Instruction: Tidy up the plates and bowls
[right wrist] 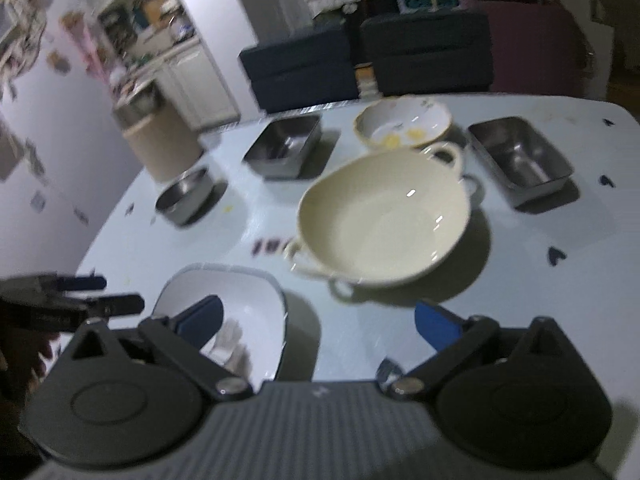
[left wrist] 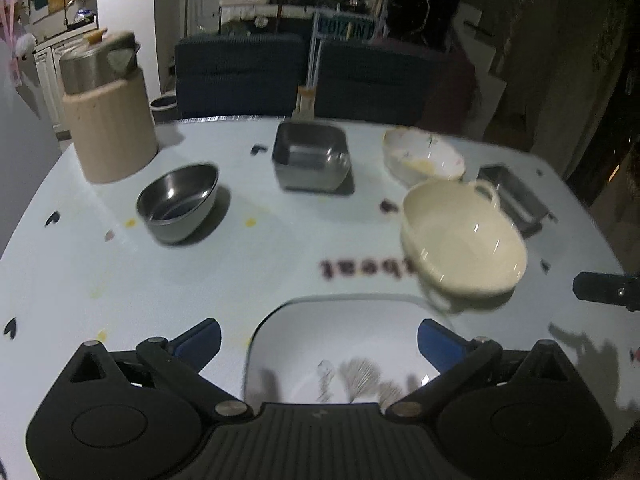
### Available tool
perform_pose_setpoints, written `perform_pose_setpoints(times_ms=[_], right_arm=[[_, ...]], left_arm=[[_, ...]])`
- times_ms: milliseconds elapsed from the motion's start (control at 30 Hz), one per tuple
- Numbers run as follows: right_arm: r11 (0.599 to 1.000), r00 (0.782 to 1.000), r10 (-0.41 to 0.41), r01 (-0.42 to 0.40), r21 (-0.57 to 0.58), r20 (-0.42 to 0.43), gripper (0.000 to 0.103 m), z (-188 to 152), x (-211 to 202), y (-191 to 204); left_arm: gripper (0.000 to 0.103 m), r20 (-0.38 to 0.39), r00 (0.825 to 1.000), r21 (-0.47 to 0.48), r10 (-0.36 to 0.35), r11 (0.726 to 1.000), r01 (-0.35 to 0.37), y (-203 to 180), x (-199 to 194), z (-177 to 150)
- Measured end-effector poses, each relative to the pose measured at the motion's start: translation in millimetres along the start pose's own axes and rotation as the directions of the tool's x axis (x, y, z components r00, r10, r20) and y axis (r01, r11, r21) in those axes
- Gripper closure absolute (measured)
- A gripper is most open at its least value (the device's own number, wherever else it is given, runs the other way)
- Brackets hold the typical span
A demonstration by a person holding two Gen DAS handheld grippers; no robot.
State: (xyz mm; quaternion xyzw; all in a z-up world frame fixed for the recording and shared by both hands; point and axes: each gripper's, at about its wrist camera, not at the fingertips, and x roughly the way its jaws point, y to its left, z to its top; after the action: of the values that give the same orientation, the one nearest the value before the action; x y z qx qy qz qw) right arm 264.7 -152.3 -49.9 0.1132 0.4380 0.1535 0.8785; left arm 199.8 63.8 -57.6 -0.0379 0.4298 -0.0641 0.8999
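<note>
My left gripper (left wrist: 318, 340) is open above a white square plate (left wrist: 352, 332) with a feather print; nothing sits between its blue pads. My right gripper (right wrist: 318, 322) is open too, over the table between that plate (right wrist: 256, 300) and a cream two-handled bowl (right wrist: 384, 216). The cream bowl (left wrist: 464, 236) rests on another handled dish, just right of the plate. Behind it sits a floral white bowl (left wrist: 424, 156) (right wrist: 404, 122). A round steel bowl (left wrist: 178, 200) (right wrist: 184, 196) and a square steel container (left wrist: 312, 158) (right wrist: 284, 146) stand farther back.
A rectangular steel tray (right wrist: 520, 160) (left wrist: 512, 196) lies at the right. A beige ribbed canister (left wrist: 110, 128) with a steel pot on top stands at the back left corner. The white table (left wrist: 240, 272) ends at dark chairs (left wrist: 240, 76). The left gripper's tip (right wrist: 80, 292) shows at the right view's left edge.
</note>
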Motion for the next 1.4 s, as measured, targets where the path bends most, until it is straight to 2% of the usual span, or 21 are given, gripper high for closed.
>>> perform_pose_setpoints(times_ms=[167,467,600,833,900,967,1033,1100,1167,1200,1333,1400], right_arm=[[0.996,0.997,-0.033,0.028,0.084,0.070,0.000,13.6,-4.5,-24.8],[0.980,0.987,-0.109,0.088,0.176,0.114,0.000,27.7,11.5,-62.3],[0.967,0.986,-0.127,0.098,0.237,0.111,0.000,34.3,23.9,-78.0],[0.944,0.985,-0.150,0.118,0.308,0.083,0.000,39.8,54.6,-90.1],[0.938,0.987,-0.142,0.109,0.330,0.077,0.007,42.3,63.4,-93.8],[0.940,0.990,-0.124,0.097,0.326,0.063,0.025,47.2,73.2,-95.1],[0.945,0.989,-0.134,0.110,0.308,0.058,0.030,51.5,79.7,-93.7],[0.954,0.989,-0.138,0.118,0.276,0.054,0.040,54.8,88.6,-91.3],[0.957,0.987,-0.155,0.143,0.254,0.028,0.055,57.6,96.8,-88.8],[0.958,0.986,-0.164,0.155,0.243,0.019,0.059,58.3,101.5,-88.1],[0.953,0.974,-0.228,0.224,0.205,-0.003,0.101,61.1,109.4,-86.1],[0.953,0.975,-0.220,0.221,0.206,-0.033,0.103,58.8,113.0,-87.3]], left_arm=[[0.000,0.060,0.998,-0.035,-0.016,0.999,0.018,-20.2,8.7,13.9],[0.002,0.070,0.997,-0.074,-0.039,0.996,0.044,-50.8,35.8,29.7],[0.014,0.076,0.996,-0.096,-0.056,0.993,0.063,-57.4,50.2,38.6],[0.036,0.012,0.996,-0.095,-0.090,0.991,0.090,-70.9,79.7,44.3],[0.041,0.001,0.996,-0.081,-0.093,0.992,0.093,-74.1,85.4,45.5],[0.043,-0.001,0.996,-0.077,-0.094,0.993,0.093,-74.2,88.5,46.3],[0.049,-0.011,0.996,-0.083,-0.093,0.992,0.092,-72.1,91.4,47.3],[0.049,-0.025,0.996,-0.091,-0.090,0.992,0.088,-68.8,94.0,48.0],[0.050,-0.031,0.996,-0.101,-0.090,0.991,0.086,-64.1,94.5,48.5],[0.050,-0.030,0.995,-0.107,-0.092,0.990,0.088,-61.4,93.9,48.4],[0.050,-0.031,0.993,-0.136,-0.111,0.985,0.105,-52.2,93.0,48.0],[0.051,-0.034,0.992,-0.143,-0.119,0.983,0.113,-50.1,92.7,46.4]])
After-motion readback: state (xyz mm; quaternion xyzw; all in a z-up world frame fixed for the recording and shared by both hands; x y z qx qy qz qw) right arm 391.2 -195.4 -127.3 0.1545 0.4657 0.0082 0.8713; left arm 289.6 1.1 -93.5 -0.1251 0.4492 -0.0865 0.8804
